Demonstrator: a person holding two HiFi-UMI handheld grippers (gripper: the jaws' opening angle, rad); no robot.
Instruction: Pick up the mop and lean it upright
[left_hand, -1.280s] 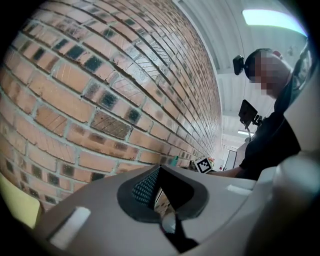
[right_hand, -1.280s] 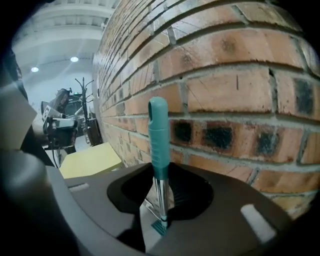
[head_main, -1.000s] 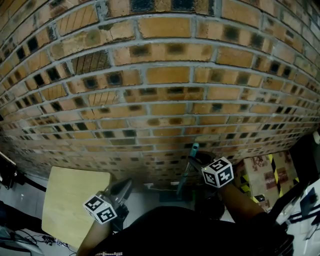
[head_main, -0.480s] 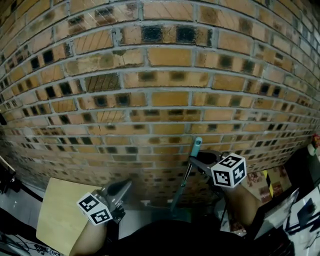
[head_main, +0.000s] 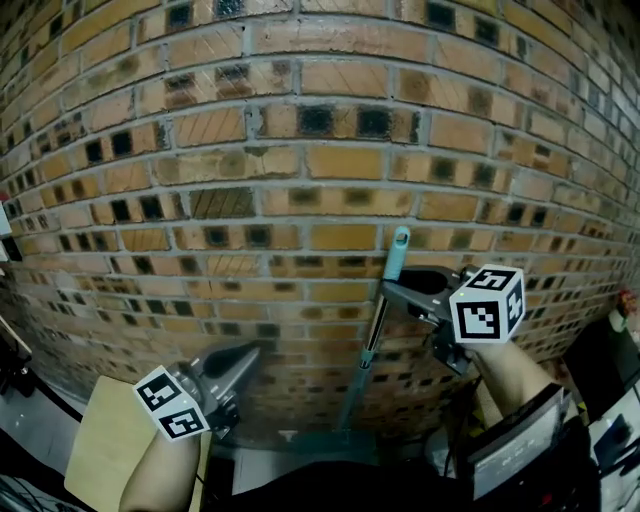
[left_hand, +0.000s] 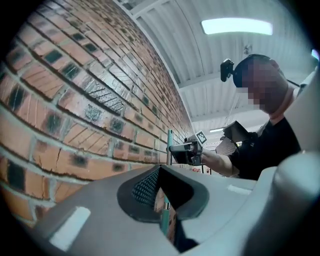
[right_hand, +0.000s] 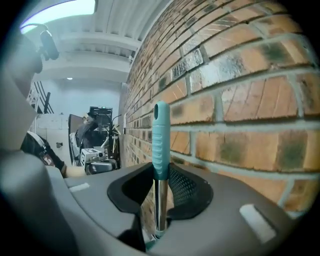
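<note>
Farthest left in the head view is a pale wooden bench top (head_main: 88, 450), low in the corner. Just right of it is my left tool (head_main: 240, 362). Its jaws stand slightly apart with nothing between them, and its own view shows only brick and the distant pole through the gap. It hangs well apart from the mop and takes no part in the hold.

Further right is the mop (head_main: 364, 352), which runs up along the brick wall (head_main: 300, 150). The pole is close to upright, and its top leans a little toward my right side. The teal grip is at the top. The flat teal head is at the foot of the wall, and I cannot tell whether it rests on the floor.

My right tool (head_main: 392, 291) is clamped on the pole where the teal grip meets the bare metal. Its own view shows both pads pressing on it.

By my reckoning the pick-up is done and the mop is raised nearly to standing. I still have to settle the head on the floor, let the grip end rest against the brick and open the right tool. From here I cannot tell whether the grip already touches the wall.

I count one mop, two tools, one wall and one bench top.
</note>
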